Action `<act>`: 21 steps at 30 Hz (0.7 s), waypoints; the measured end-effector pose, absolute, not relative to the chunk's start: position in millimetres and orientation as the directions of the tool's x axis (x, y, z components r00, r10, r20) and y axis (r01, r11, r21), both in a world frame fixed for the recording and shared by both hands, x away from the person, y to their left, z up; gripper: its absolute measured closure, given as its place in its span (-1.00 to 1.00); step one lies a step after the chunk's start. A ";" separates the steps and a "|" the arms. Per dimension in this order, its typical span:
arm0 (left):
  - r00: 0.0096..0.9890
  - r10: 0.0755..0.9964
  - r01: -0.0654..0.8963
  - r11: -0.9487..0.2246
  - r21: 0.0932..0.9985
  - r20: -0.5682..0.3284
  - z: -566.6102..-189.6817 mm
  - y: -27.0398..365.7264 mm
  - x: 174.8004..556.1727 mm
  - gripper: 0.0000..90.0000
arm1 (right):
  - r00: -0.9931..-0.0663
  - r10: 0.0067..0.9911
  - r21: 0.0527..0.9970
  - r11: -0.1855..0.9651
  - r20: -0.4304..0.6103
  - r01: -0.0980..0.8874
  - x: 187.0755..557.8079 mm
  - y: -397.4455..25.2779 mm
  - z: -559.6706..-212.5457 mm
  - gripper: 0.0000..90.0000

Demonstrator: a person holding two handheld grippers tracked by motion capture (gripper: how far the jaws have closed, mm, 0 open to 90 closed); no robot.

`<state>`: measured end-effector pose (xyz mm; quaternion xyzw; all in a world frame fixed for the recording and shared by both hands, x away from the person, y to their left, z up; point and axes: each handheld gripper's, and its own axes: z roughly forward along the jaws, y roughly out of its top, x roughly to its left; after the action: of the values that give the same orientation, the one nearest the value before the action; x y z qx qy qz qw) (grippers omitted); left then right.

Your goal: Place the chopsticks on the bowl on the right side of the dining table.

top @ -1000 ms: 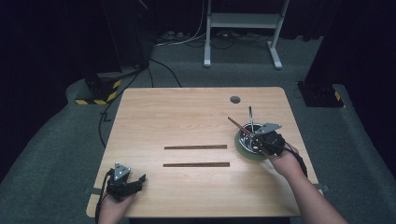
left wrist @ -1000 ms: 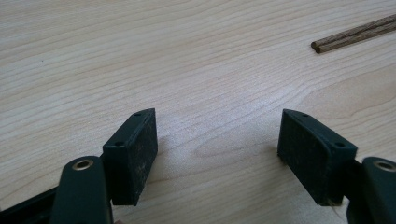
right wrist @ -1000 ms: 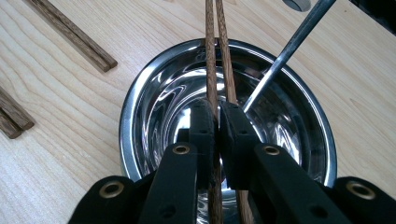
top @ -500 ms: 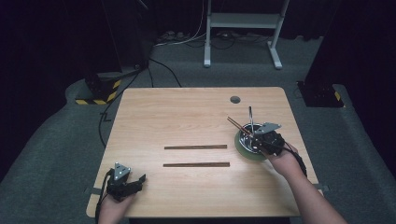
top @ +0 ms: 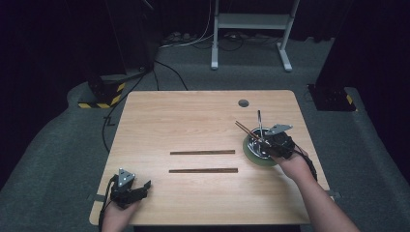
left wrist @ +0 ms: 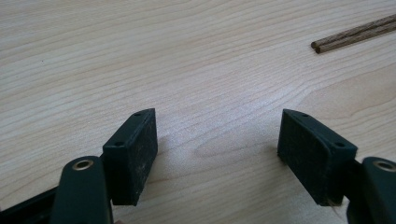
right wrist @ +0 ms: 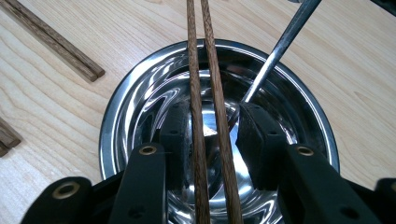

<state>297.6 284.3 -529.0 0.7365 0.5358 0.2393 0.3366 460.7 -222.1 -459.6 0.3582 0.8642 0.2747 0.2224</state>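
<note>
A shiny steel bowl (right wrist: 140, 98) stands on a green saucer (top: 251, 157) at the table's right side. A metal utensil handle (right wrist: 280, 51) leans out of it toward the far side. My right gripper (right wrist: 214, 126) hovers over the bowl (top: 255, 145), shut on a pair of brown wooden chopsticks (right wrist: 196, 56) that run between its jaws and out past the far rim. In the high view these chopsticks (top: 244, 129) point up and left from the right gripper (top: 267, 143). My left gripper (left wrist: 217, 144) rests open on bare wood at the front left corner (top: 140, 188).
Two more pairs of chopsticks lie parallel mid-table, a far pair (top: 202, 152) and a near pair (top: 203, 170); their ends show in the left gripper view (left wrist: 355, 35) and the right gripper view (right wrist: 56, 42). A round cable hole (top: 243, 103) sits near the far edge.
</note>
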 end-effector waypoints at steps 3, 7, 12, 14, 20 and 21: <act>0.312 0.950 0.628 -0.200 0.752 -0.008 -529.0 284.3 297.6 -0.37 | -0.646 0.741 0.632 0.591 -0.182 0.501 463.1 -222.9 -460.6 0.44; 0.313 0.950 0.627 -0.201 0.752 -0.007 -529.0 284.4 297.7 -0.37 | -0.645 0.744 0.627 0.589 -0.175 0.510 466.0 -224.3 -463.3 0.49; 0.312 0.950 0.628 -0.200 0.752 -0.008 -529.0 284.3 297.6 -0.37 | -0.646 0.742 0.628 0.592 -0.179 0.506 465.5 -223.3 -464.1 0.58; 0.311 0.950 0.628 -0.200 0.752 -0.008 -529.0 284.3 297.6 -0.37 | -0.654 0.734 0.624 0.601 -0.183 0.499 465.1 -222.9 -463.9 0.62; 0.312 0.950 0.627 -0.201 0.752 -0.006 -529.0 284.4 297.7 -0.37 | -0.658 0.727 0.621 0.612 -0.197 0.490 464.1 -220.9 -464.8 0.69; 0.312 0.950 0.628 -0.200 0.752 -0.007 -529.0 284.3 297.6 -0.37 | -0.657 0.728 0.622 0.611 -0.197 0.490 463.9 -220.5 -464.9 0.70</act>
<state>297.6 284.3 -529.0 0.7368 0.5353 0.2394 0.3365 463.9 -220.5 -464.9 0.3500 0.8697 0.2685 0.2214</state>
